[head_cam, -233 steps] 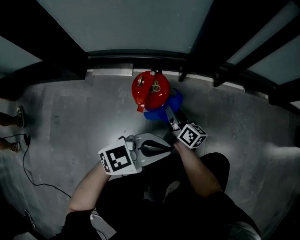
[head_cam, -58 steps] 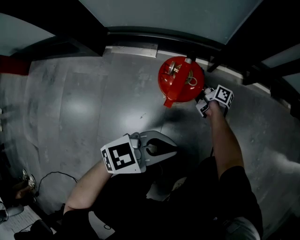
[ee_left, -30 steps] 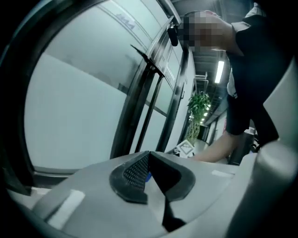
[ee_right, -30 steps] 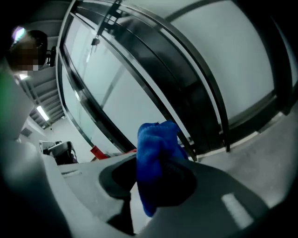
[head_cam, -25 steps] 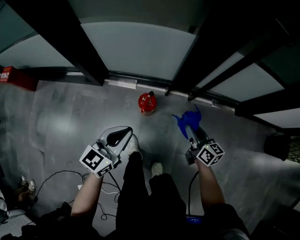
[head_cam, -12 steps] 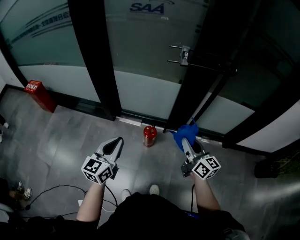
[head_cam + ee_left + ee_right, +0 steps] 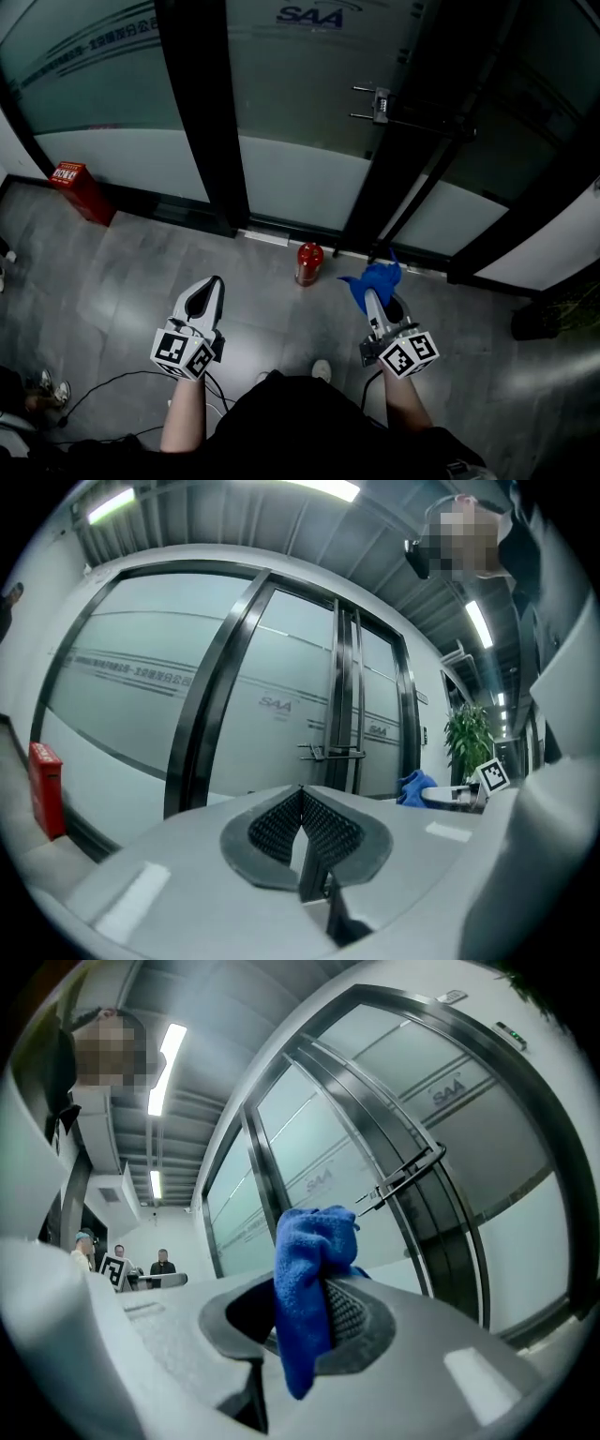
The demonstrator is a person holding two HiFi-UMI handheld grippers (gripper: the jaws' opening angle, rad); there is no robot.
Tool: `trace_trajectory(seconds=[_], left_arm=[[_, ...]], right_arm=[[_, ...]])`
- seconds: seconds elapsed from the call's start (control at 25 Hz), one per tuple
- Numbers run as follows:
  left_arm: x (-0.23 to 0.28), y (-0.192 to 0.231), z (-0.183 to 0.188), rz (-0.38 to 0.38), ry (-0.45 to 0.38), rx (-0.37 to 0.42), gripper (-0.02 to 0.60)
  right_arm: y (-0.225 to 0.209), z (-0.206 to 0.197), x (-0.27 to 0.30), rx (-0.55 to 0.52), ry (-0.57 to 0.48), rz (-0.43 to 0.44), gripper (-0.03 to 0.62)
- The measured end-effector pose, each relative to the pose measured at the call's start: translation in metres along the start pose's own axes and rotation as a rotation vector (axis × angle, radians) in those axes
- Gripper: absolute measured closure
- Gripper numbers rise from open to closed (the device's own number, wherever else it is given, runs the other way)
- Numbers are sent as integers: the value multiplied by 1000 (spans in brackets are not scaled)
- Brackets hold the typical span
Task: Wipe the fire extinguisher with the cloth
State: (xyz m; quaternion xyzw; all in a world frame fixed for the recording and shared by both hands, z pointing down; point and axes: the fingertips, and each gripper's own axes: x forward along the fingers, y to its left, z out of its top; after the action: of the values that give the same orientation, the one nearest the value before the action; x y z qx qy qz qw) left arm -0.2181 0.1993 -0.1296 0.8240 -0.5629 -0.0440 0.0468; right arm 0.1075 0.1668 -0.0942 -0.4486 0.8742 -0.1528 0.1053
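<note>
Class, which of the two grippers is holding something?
The right gripper, shut on the blue cloth; the left gripper is closed with nothing between its jaws.

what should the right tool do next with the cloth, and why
Probably lower the right tool toward the fire extinguisher. Its jaws are clamped on the blue cloth, but the extinguisher stands on the floor by the glass door, well apart from both tools, so the cloth can't wipe it from here.
</note>
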Motion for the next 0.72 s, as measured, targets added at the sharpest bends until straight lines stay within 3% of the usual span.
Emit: trace_trajectory(seconds=[0.24, 0.72], left_arm=[[4, -1, -3, -2, -17, -24, 574], [19, -20, -21, -22, 8, -13, 574]], right_arm=[[18, -8, 15, -49, 17, 19, 502], [5, -11, 25, -67, 47, 50, 503]])
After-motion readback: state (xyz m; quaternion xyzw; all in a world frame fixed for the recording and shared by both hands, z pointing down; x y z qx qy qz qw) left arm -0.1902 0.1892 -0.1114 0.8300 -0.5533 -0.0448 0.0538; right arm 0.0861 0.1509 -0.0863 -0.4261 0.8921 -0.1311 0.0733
